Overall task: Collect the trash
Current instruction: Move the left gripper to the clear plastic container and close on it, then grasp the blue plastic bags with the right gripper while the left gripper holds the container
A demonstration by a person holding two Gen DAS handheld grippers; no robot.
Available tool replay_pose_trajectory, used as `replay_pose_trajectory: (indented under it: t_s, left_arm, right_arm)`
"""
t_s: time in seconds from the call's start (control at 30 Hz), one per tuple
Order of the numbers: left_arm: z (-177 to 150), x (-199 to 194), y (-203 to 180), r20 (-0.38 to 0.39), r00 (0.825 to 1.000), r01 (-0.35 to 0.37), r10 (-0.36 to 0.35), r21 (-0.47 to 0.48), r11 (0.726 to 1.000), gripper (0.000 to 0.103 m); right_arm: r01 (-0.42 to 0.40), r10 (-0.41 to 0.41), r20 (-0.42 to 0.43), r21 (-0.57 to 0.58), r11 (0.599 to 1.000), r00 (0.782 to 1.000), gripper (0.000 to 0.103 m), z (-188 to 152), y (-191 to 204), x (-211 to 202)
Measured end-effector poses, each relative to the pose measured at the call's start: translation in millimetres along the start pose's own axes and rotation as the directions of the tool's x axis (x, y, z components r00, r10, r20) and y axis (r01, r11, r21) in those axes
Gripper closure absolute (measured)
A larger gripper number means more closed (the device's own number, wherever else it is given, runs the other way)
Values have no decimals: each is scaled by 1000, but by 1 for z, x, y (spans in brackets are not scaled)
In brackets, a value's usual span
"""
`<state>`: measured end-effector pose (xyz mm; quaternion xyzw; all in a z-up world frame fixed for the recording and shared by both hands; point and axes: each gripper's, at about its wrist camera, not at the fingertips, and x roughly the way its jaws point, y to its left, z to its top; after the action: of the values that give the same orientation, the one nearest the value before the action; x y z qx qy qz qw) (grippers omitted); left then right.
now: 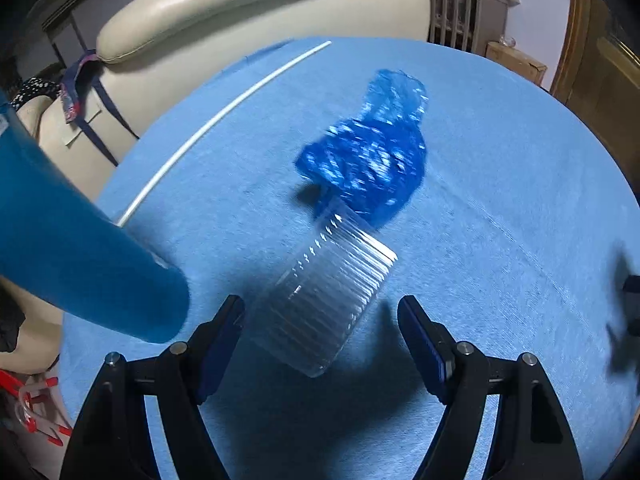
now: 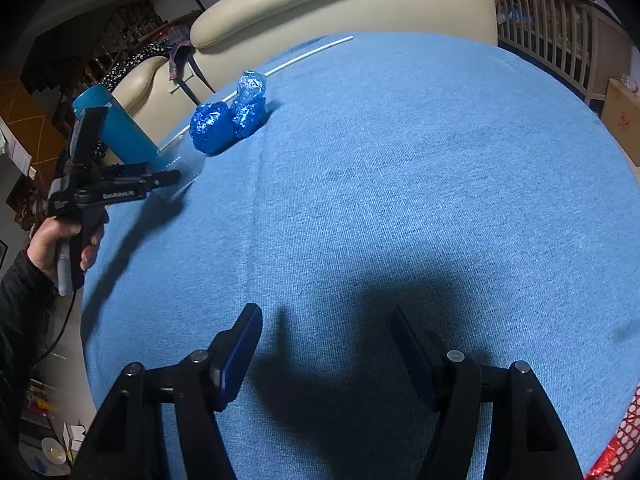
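A clear ribbed plastic cup [image 1: 324, 296] lies empty on its side on the blue tablecloth [image 1: 500, 200], between the wide-open left gripper [image 1: 320, 312], touching 2 crumpled blue bags [image 1: 368, 160]. The right gripper [image 2: 326, 320] hovers open and empty.

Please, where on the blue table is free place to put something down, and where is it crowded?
Free: the wide bare cloth of the table, from the right gripper up to the far edge by the sofa. Crowded: the left side, where the clear cup, blue wrappers, white stick, teal cylinder and left gripper sit close together.
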<state>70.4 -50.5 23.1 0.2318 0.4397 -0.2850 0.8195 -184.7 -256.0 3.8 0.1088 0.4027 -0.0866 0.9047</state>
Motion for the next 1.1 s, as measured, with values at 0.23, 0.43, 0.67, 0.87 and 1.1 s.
replay_pose_trajectory:
  t_s: [0.23, 0.43, 0.67, 0.87, 1.1]
  left_arm:
    - [-10, -6, 1, -6, 999, 42, -43, -99, 994, 54]
    - [-33, -22, -1, 6, 999, 37, -37, -187, 982, 55]
    - [-69, -42, -18, 17, 1000, -7, 13, -295, 955, 55]
    - [-90, -53, -32, 38, 998, -27, 44, -370, 929, 55]
    - [-96, -57, -36, 61, 997, -24, 53, -396, 918, 55]
  right_arm:
    - [-9, 9, 7, 4, 1000, 1000, 33, -3, 0, -3]
    - [-21, 21, 23, -2, 1000, 1000, 33, -8, 3, -11]
    - [-27, 28, 31, -38, 999, 999, 33, 2, 18, -9]
    - [-63, 65, 40, -37, 997, 997, 33, 36, 34, 3]
    - [-111, 111, 34, -4, 994, 993, 32, 99, 56, 52]
